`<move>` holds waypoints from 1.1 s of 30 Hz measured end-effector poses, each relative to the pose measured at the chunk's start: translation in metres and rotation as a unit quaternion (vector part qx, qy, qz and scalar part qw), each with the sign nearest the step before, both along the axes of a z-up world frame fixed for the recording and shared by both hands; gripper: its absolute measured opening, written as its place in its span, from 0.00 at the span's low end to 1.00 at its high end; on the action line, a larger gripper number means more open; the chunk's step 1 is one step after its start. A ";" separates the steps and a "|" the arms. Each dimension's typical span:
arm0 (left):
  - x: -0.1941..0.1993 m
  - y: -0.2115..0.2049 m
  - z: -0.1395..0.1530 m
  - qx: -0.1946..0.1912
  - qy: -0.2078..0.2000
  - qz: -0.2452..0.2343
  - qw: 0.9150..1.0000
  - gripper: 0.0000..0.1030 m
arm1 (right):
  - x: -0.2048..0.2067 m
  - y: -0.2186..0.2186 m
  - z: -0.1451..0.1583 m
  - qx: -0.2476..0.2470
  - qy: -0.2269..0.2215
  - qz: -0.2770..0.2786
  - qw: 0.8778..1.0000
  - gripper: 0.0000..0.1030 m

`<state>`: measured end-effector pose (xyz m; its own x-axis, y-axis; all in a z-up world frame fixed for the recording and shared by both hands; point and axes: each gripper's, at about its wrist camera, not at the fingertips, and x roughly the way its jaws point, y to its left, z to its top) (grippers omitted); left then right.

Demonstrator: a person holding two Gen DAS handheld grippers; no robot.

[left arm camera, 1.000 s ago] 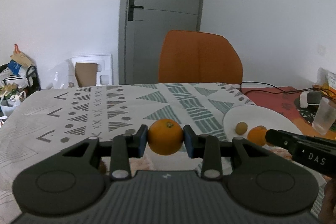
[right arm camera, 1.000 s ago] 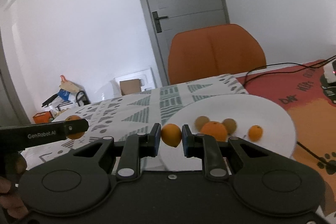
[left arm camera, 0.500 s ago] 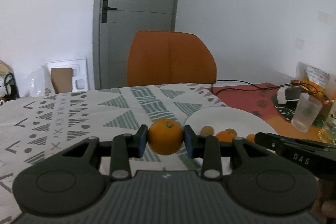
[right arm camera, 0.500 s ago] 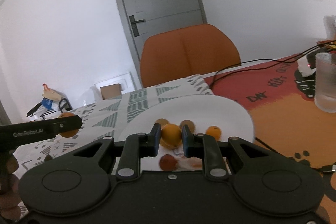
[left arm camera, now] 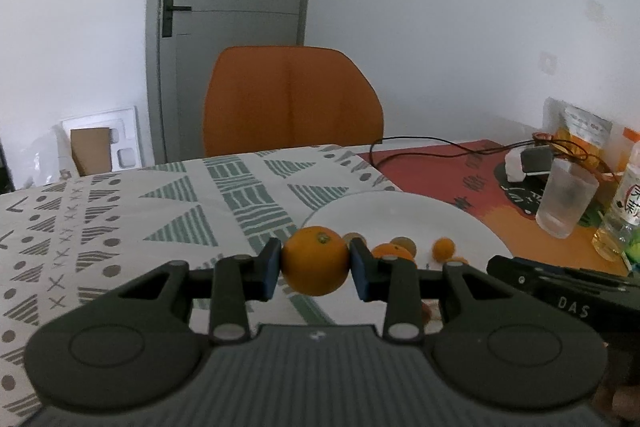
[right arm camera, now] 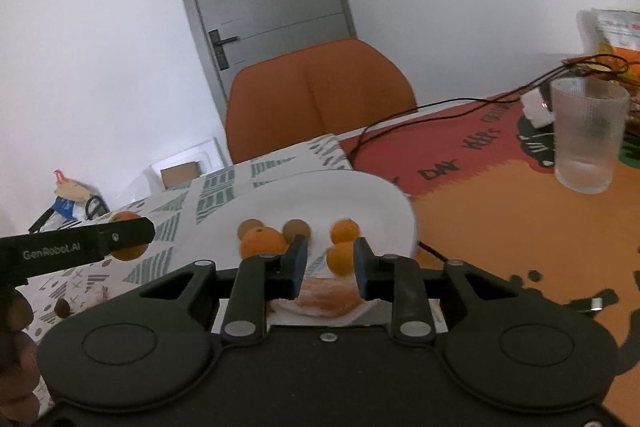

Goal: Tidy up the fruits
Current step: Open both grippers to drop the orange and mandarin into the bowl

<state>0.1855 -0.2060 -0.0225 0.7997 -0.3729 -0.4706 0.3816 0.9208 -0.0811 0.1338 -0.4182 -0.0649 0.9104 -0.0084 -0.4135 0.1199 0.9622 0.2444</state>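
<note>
My left gripper [left arm camera: 315, 269] is shut on a large orange [left arm camera: 315, 261] and holds it above the patterned tablecloth beside the white plate [left arm camera: 404, 211]. My right gripper [right arm camera: 331, 269] is open over the near edge of the plate [right arm camera: 328, 195]. A small orange [right arm camera: 340, 257] sits between its jaws, close to the right one, with a gap on the left. On the plate lie another orange [right arm camera: 262, 242], a small orange [right arm camera: 345, 231] and two brown fruits [right arm camera: 297, 227]. The left gripper and its orange [right arm camera: 126, 242] show at the left of the right wrist view.
An orange chair [left arm camera: 292, 103] stands behind the table. A frosted glass [right arm camera: 586, 135], a cable [right arm camera: 420, 111], a bottle [left arm camera: 624, 203] and snack bags stand on the orange mat at right. A tissue with peel [right arm camera: 324, 301] lies below the right gripper.
My right gripper has opened and let go of the small orange over the plate. Both grippers have moved right, toward the plate; the left one still holds its orange.
</note>
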 end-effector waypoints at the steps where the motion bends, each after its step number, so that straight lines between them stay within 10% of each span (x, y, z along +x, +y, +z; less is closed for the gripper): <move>1: 0.000 -0.002 0.000 0.001 0.000 -0.002 1.000 0.35 | -0.001 -0.002 0.000 0.001 0.001 -0.003 1.000 0.27; 9: 0.002 -0.010 -0.002 0.009 0.003 -0.006 1.000 0.41 | 0.000 -0.002 -0.003 0.006 0.004 -0.001 1.000 0.32; 16: 0.003 0.007 -0.003 0.024 0.004 0.029 0.999 0.82 | 0.001 0.009 -0.003 0.004 0.003 0.014 1.000 0.45; 28: -0.001 0.042 -0.003 0.046 0.008 0.040 0.998 0.88 | 0.002 0.029 0.002 0.005 -0.010 0.022 1.000 0.97; 33: -0.005 0.057 -0.005 0.049 0.011 0.041 0.998 0.88 | 0.004 0.044 0.004 0.002 -0.012 0.039 0.999 0.98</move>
